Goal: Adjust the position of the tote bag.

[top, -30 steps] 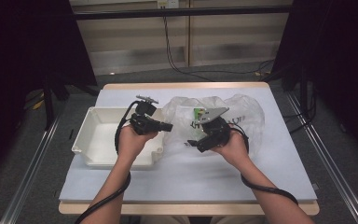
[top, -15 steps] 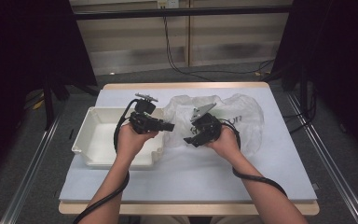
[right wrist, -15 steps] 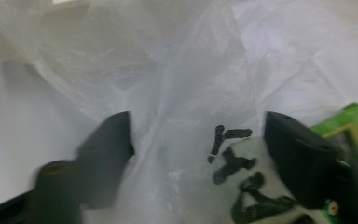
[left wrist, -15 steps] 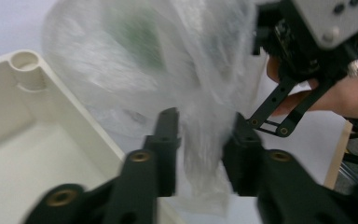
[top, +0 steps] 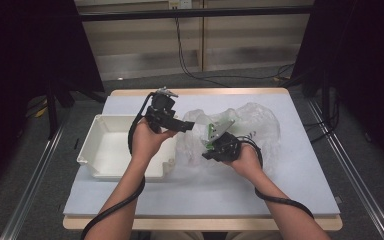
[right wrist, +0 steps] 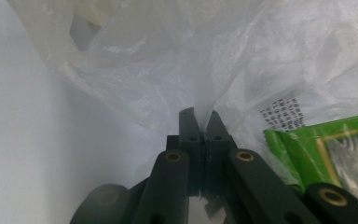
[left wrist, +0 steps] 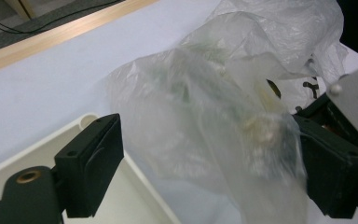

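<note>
A crumpled clear plastic bag (top: 252,122) lies on the white table, with a green packet (right wrist: 317,149) inside it. My right gripper (top: 207,154) sits low at the bag's near left edge. Its jaws have just been closing and are now shut on a fold of the bag's film (right wrist: 200,116). My left gripper (top: 186,125) hovers over the right end of the white tray (top: 97,155), pointing at the bag. Its jaws have just been opening and stand wide apart. In the left gripper view the bag (left wrist: 214,102) hangs between and beyond the two pads (left wrist: 91,168), touching neither.
The white tray (left wrist: 140,179) is bare inside and sits on the table's left half, close beside the bag. The table (top: 290,190) has bare room in front and to the right. Black cables trail from both grippers along the forearms.
The left gripper opened, let go of the bag and rose slightly. The right gripper's jaws closed on the bag's film as the hand sank toward the table.
</note>
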A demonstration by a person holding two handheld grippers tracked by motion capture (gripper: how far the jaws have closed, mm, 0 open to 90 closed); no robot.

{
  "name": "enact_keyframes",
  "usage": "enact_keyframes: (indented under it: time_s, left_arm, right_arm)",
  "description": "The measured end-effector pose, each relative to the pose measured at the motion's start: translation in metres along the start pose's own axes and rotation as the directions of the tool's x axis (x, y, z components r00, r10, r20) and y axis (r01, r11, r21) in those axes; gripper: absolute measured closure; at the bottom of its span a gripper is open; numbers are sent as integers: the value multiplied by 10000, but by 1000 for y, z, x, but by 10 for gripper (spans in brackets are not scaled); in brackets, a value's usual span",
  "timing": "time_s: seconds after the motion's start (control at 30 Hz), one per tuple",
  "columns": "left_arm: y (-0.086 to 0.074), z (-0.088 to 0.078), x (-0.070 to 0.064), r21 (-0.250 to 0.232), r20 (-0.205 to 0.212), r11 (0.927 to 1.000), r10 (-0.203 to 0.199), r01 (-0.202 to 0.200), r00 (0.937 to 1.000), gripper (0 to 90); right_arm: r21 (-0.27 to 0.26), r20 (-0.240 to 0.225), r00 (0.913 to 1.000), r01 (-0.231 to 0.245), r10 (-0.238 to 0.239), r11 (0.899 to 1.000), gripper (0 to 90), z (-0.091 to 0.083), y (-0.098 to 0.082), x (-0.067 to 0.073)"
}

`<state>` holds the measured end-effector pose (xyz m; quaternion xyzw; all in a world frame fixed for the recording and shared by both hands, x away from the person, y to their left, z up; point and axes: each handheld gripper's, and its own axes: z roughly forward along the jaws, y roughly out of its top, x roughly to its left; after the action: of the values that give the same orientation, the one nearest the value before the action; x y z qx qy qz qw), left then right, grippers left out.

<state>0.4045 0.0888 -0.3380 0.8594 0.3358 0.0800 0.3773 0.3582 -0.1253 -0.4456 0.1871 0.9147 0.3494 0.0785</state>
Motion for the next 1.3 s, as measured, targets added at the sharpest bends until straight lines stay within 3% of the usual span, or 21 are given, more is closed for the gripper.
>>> enact_keyframes:
  time_s: [0.07,0.1,0.13,0.2,0.3,0.43,0.5,0.57,0.63,0.73,0.77,0.83,0.87,0.9,0.97,1.0,1.03,1.1,1.13,1.2,1.3]
  left_arm:
    - [6,7,-1,38,-148,10000,-89,89,9999,146]
    - [9,9,1,203,-88,9997,135,-133,9999,144]
    - [11,13,0,215,-130,9998,43,-40,9999,150]
    - [15,18,0,518,-82,9976,474,-470,9988,148]
    - [19,30,0,766,-5,9956,532,-530,9986,151]
    - [22,42,3,1295,173,9893,654,-671,9977,236]
    - [23,45,3,1577,314,9839,805,-845,9963,427]
    - [22,49,3,1618,550,9840,667,-748,9963,571]
    - [22,52,4,1683,515,9839,528,-608,9973,668]
    - [23,53,8,1652,511,9830,726,-801,9961,841]
    - [23,55,10,1507,426,9866,570,-628,9975,873]
    - [23,56,11,1501,334,9875,441,-486,9985,881]
    - [23,60,14,1202,167,9927,87,-107,9998,883]
    - [24,59,18,1333,116,9906,286,-299,9995,884]
    - [23,61,21,971,52,9952,-160,154,9999,886]
    - [23,61,24,1088,0,9941,24,-24,10000,887]
    - [23,63,23,988,31,9949,-205,201,9998,888]
    - [23,65,25,1218,23,9925,59,-61,10000,888]
    - [23,68,23,944,13,9952,-256,253,9997,888]
    - [24,70,27,1243,24,9922,28,-31,10000,888]
    - [24,76,29,1229,-70,9921,-224,231,9997,890]
  right_arm:
    - [-54,-156,9999,-51,50,10000,890,0,-1,2]
    - [-55,-179,9998,0,-1,10000,890,0,-2,4]
    - [-40,-146,9999,-21,20,10000,890,-1,-2,5]
    - [-74,-226,9997,31,-32,10000,890,-2,-3,6]
    - [-72,-228,9997,67,-69,10000,890,-2,-4,8]
    - [-128,-184,9997,152,-154,9998,890,-4,-6,10]
    - [-160,-153,9996,226,-229,9996,890,-5,-6,11]
    - [-192,-179,9996,196,-199,9996,891,-6,-6,13]
    - [-191,-155,9997,172,-175,9997,891,-6,-7,14]
    - [-187,-262,9997,9,-13,9998,893,-7,-8,17]
    - [-207,-266,9996,27,-32,9998,894,-7,-8,19]
    - [-212,-321,9995,68,-75,9998,895,-8,-10,24]
    - [-245,-374,9993,52,-61,9997,896,-9,-11,26]
    - [-300,-490,9988,-37,22,9995,896,-9,-13,28]
    - [-325,-513,9986,-130,113,9994,897,-10,-16,32]
    - [-317,-588,9982,-154,135,9994,898,-10,-19,34]
    - [-331,-599,9982,-82,63,9994,899,-11,-21,36]
    - [-316,-600,9981,-122,102,9994,900,-12,-25,38]
    - [-345,-608,9981,-116,94,9993,900,-12,-28,39]
    - [-293,-723,9971,-257,235,9992,900,-14,-32,39]
    - [-276,-794,9960,-422,399,9987,900,-15,-37,41]
